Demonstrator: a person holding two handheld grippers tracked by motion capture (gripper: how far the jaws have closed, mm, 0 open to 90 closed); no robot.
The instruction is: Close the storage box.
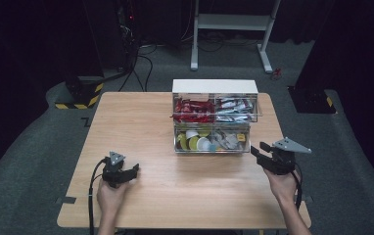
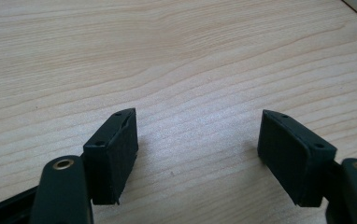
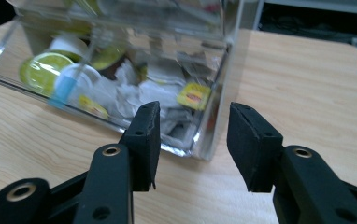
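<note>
Right tool (image 3: 193, 144) part-open, empty, aimed at clear organizer's (image 3: 120, 60) near right corner. Left tool (image 2: 197, 156) wide, empty, near worktop's (image 1: 141, 117) front-left corner.

black grippers (image 1: 120, 170), grey three-cornered plates, brass-ringed screw holes, trailing black cables

A 2-tier organiser box (image 1: 215, 117) sits on the tabletop (image 1: 141, 122), right of centre toward the far edge. Left tongs (image 1: 137, 168) rest near-left; right tongs (image 1: 254, 149) hover just beside its near-right corner.
</note>
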